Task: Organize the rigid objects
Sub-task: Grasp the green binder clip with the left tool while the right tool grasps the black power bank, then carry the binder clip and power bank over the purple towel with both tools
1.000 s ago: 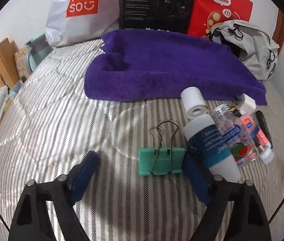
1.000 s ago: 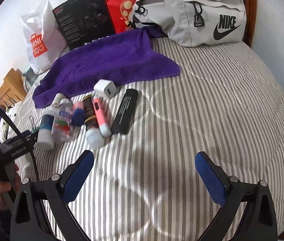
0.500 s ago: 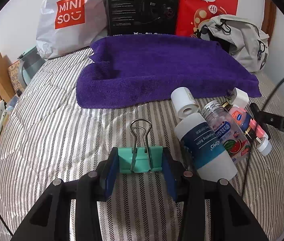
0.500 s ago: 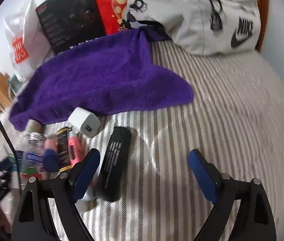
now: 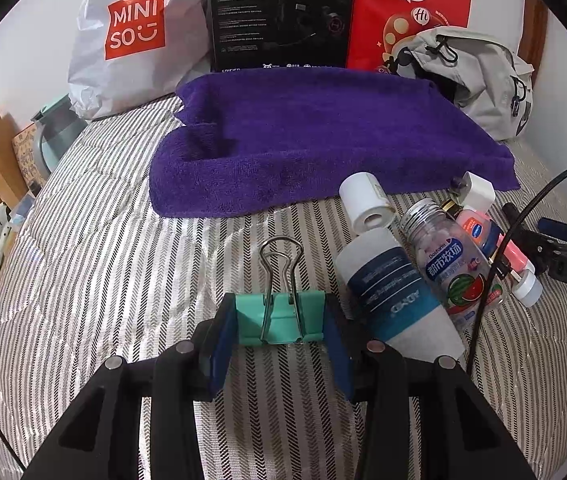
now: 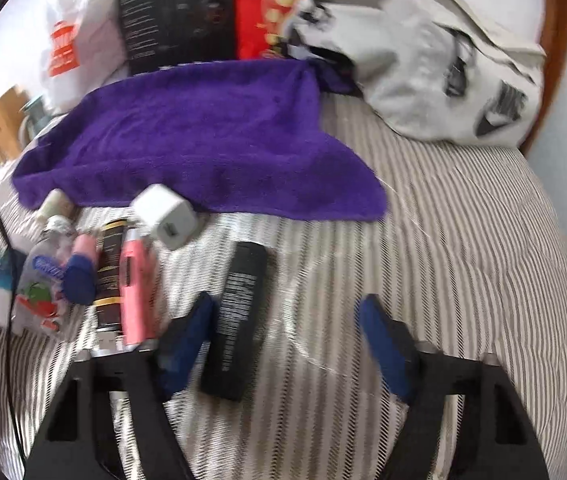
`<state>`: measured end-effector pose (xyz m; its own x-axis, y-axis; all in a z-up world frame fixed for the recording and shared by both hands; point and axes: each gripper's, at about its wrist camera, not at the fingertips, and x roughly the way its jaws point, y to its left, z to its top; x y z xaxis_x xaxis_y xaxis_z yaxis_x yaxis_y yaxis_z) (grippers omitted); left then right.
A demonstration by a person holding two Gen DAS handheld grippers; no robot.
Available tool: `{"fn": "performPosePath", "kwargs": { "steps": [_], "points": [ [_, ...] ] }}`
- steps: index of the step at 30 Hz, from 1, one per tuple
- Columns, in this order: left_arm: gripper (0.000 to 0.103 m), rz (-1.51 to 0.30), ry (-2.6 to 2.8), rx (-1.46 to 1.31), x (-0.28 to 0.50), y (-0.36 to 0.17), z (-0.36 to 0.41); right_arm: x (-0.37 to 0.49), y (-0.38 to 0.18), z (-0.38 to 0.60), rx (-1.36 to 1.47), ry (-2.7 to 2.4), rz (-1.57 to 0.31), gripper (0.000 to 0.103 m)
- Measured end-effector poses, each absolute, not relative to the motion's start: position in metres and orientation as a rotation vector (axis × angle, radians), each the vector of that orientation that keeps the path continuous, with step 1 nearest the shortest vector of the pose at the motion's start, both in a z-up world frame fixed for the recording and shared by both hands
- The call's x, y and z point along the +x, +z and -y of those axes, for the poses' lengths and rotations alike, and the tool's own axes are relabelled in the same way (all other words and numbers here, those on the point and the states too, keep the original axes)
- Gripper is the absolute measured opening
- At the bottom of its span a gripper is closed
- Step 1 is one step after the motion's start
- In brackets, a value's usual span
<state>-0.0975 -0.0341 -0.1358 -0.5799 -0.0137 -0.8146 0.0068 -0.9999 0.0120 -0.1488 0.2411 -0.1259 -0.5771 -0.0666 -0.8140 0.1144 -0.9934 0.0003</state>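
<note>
The left gripper [image 5: 279, 322] clamps a green binder clip [image 5: 279, 318] low over the striped bed [image 5: 83, 260], beside the bottles [image 5: 423, 276]. The right gripper [image 6: 283, 340] spreads wide beside a black bar [image 6: 239, 316]. Likely next: lifting the clip toward the purple towel [image 5: 323, 140].

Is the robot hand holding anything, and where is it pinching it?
The left gripper pinches the green binder clip by the two ends of its body. The right gripper is open, holding nothing.
</note>
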Motion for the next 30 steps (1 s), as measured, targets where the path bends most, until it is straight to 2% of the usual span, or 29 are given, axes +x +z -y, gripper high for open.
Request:
{"fn": "performPosePath", "kwargs": {
  "steps": [2,5,12,18,30],
  "points": [
    [0.040,0.013,-2.779,1.438,-0.098,-0.136,0.034,-0.147,-0.125,-0.234,1.390,-2.675,-0.107,0.037],
    [0.040,0.010,-2.780,1.438,-0.097,-0.136,0.033,-0.151,-0.125,-0.225,1.384,-2.662,-0.136,0.024],
    [0.040,0.012,-2.787,1.441,-0.098,-0.135,0.035,-0.152,-0.124,-0.223,1.443,-2.628,-0.143,0.023],
    [0.040,-0.059,-2.789,1.453,-0.097,-0.133,0.045,-0.140,-0.117,-0.230,1.441,-2.616,-0.096,0.022],
    [0.040,-0.096,-2.794,1.393,-0.100,-0.103,0.066,-0.141,-0.094,-0.236,1.382,-2.598,0.002,0.022]
  ]
}}
